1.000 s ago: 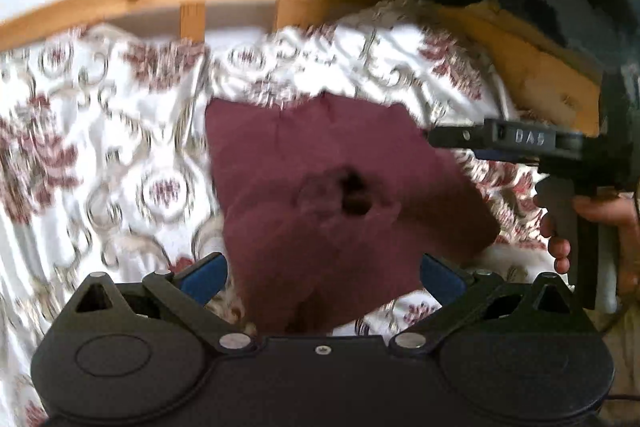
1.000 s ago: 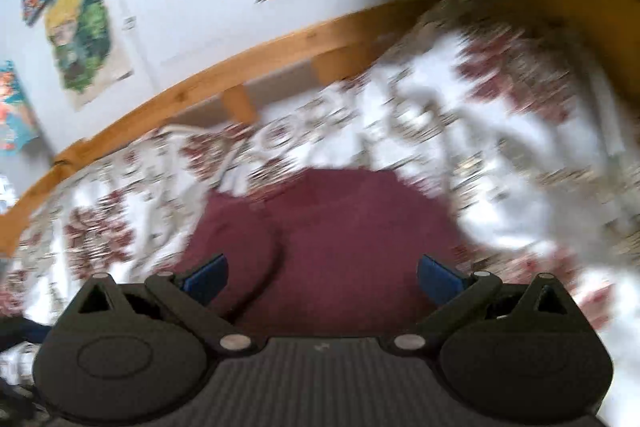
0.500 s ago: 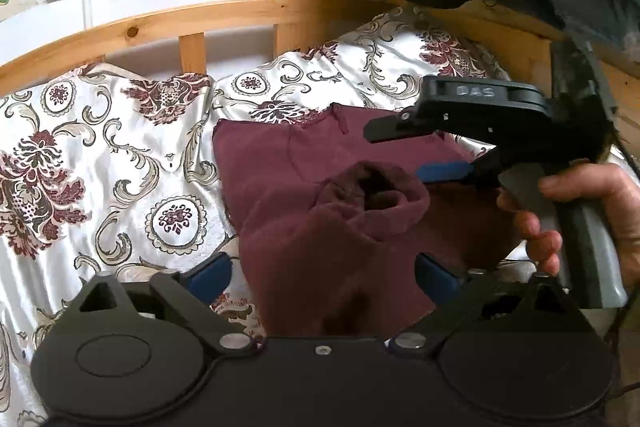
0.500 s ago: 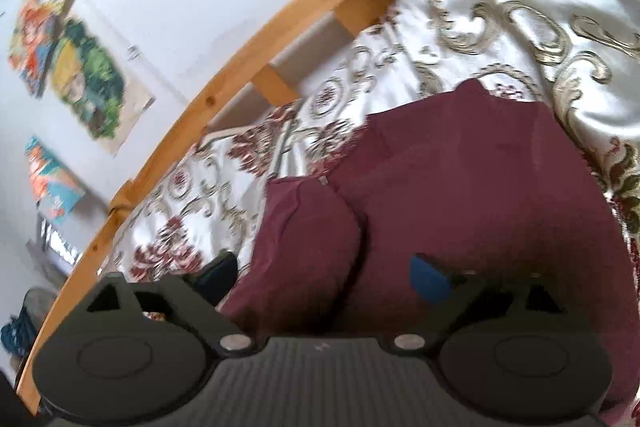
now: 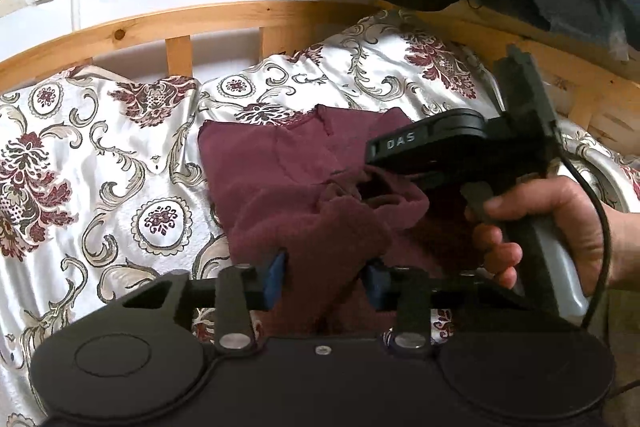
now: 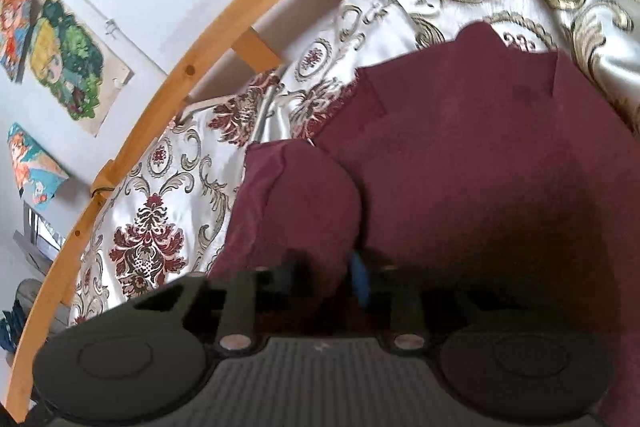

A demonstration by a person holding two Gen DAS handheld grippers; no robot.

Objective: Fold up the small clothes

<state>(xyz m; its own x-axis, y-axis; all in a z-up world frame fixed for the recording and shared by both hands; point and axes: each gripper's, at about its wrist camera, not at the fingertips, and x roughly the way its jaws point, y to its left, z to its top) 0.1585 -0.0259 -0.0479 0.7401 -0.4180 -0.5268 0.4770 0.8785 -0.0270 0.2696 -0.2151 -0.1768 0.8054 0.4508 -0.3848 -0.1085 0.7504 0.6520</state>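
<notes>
1. Left wrist view: the left tongs [image 5: 325, 277] are pinching a bunched fold of the maroon shirt [image 5: 280, 179], which is lying on the bed [image 5: 100, 179].
2. Right wrist view: the right tongs [image 6: 326, 277] are gripping the shirt's sleeve [image 6: 304, 211], narrowly closed.

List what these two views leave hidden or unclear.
- Left wrist view: the sweater's right part is hidden behind the right gripper and hand.
- Right wrist view: the right gripper's jaws sit in dark shadow; its grip on the sleeve is unclear.
- Both views: the sweater's near edge lies behind gripper bodies.
</notes>
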